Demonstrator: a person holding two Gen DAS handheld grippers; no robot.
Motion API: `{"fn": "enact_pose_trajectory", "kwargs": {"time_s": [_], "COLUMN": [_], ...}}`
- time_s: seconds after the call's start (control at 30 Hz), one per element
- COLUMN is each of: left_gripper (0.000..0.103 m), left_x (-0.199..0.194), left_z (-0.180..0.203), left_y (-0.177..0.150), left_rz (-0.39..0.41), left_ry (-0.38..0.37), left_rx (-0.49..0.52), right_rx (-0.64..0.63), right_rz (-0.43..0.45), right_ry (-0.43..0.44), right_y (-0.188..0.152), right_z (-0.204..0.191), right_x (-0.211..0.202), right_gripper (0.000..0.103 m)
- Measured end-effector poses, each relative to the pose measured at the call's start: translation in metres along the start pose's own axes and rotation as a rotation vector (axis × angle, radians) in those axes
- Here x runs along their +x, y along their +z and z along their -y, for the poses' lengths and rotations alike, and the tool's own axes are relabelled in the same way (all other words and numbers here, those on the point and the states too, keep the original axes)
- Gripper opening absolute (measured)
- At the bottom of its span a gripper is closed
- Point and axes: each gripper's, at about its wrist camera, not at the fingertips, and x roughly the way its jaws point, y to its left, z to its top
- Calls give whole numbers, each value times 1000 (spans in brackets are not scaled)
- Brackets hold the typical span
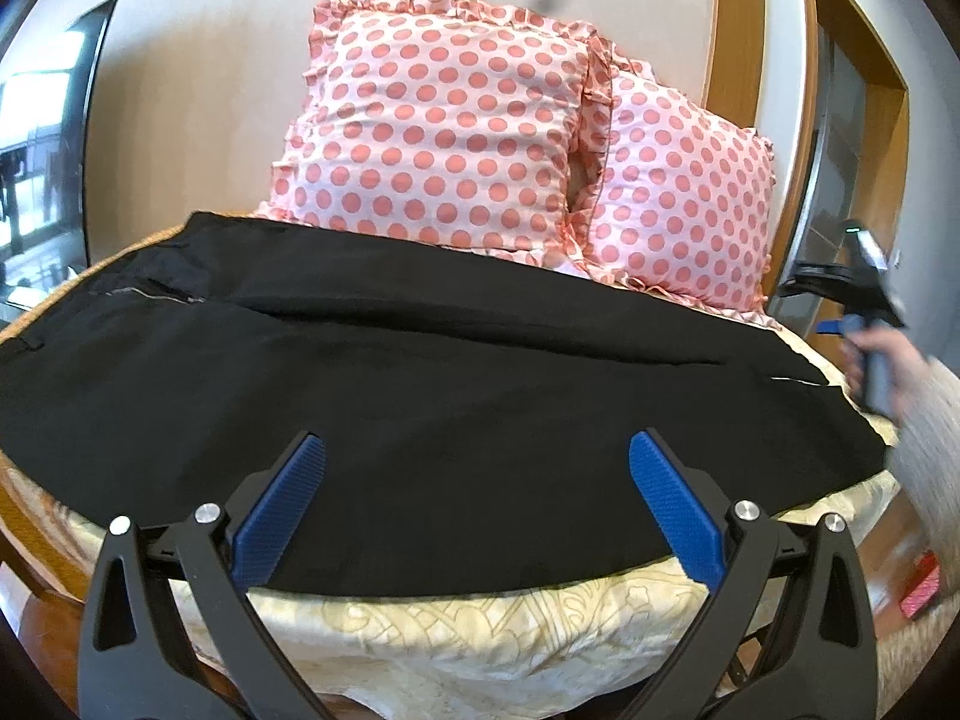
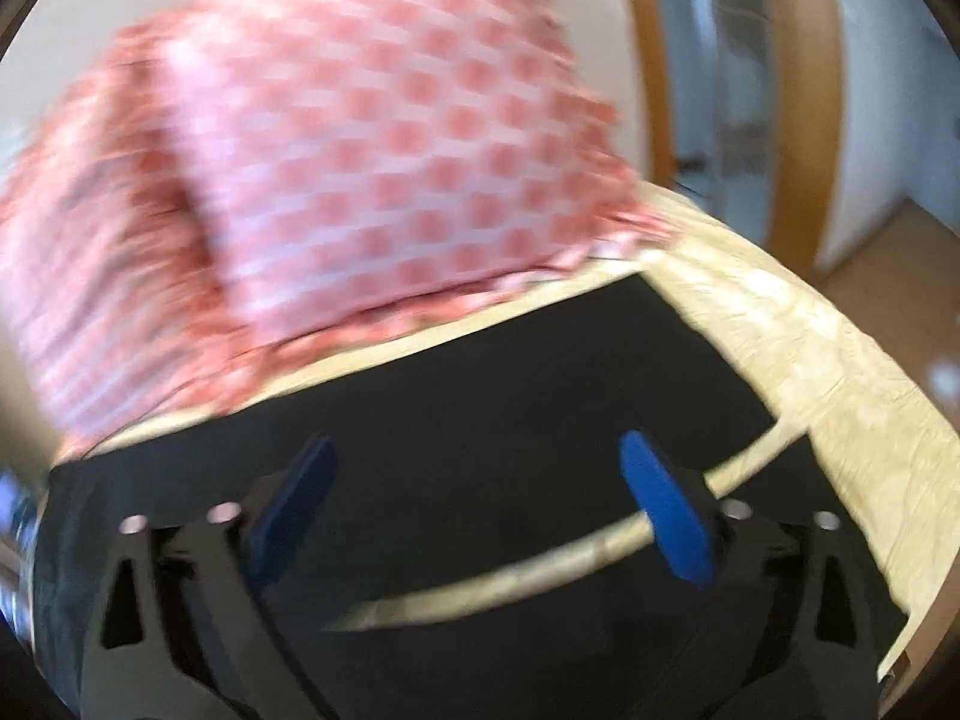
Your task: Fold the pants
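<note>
Black pants point(image 1: 420, 396) lie spread flat across a cream patterned bed cover point(image 1: 480, 630), waist with a zip pocket at the left, legs running right. My left gripper point(image 1: 477, 450) is open and empty, hovering above the pants' near edge. My right gripper point(image 2: 477, 456) is open and empty over the leg ends point(image 2: 480, 396), where a narrow gap shows the cover between the two legs. The right wrist view is motion-blurred. The right gripper also shows at the far right of the left wrist view point(image 1: 864, 324), held by a hand.
Two pink polka-dot pillows point(image 1: 444, 126) stand against the wall behind the pants, also in the right wrist view point(image 2: 360, 150). A wooden door frame point(image 1: 738, 48) is at the right. A wooden bed frame point(image 1: 36, 588) borders the cover.
</note>
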Motion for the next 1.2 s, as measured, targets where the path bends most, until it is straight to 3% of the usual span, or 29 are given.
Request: {"fn": "enact_pose_trajectory", "kwargs": {"time_s": [0.03,0.17,0.27,0.4,0.5,0.53,0.57,0.6,0.67,0.77,1.0,1.1,1.2], "left_gripper": [101,101,101,101,101,101,101,101,101,101,101,101,101], "left_x": [3,13,16,27,34,36,37,38,38,34,5,-2,-5], "left_z": [-1,-9,-15,-18,-15,-15,-15,-16,-17,-21,-37,-40,-35], "left_y": [0,1,2,6,5,4,4,3,2,2,8,8,8], "left_rz": [-2,-16,-18,-32,-43,-46,-48,-51,-59,-56,19,23,23], "left_ry": [-4,-17,-37,-61,-63,-66,-70,-75,-80,-78,-29,-29,-21], "left_rx": [0,-6,-13,-8,7,11,9,5,-8,-36,-126,-159,-156], "right_rx": [31,141,192,137,82,92,112,166,285,388,388,409,446], "right_rz": [-20,-73,-103,-99,-73,-57,-44,-29,-21,21,233,253,170], "right_ry": [-31,-138,-178,-301,-345,-337,-317,-251,-77,69,393,448,440], "right_y": [11,44,54,58,53,50,47,44,39,25,-36,-84,-124], "right_z": [4,17,18,6,3,7,13,24,46,70,91,115,131], "right_x": [16,76,107,132,134,130,124,117,110,85,-52,-98,-105], "right_gripper": [75,60,56,56,46,37,28,25,3,3,3,3,3]}}
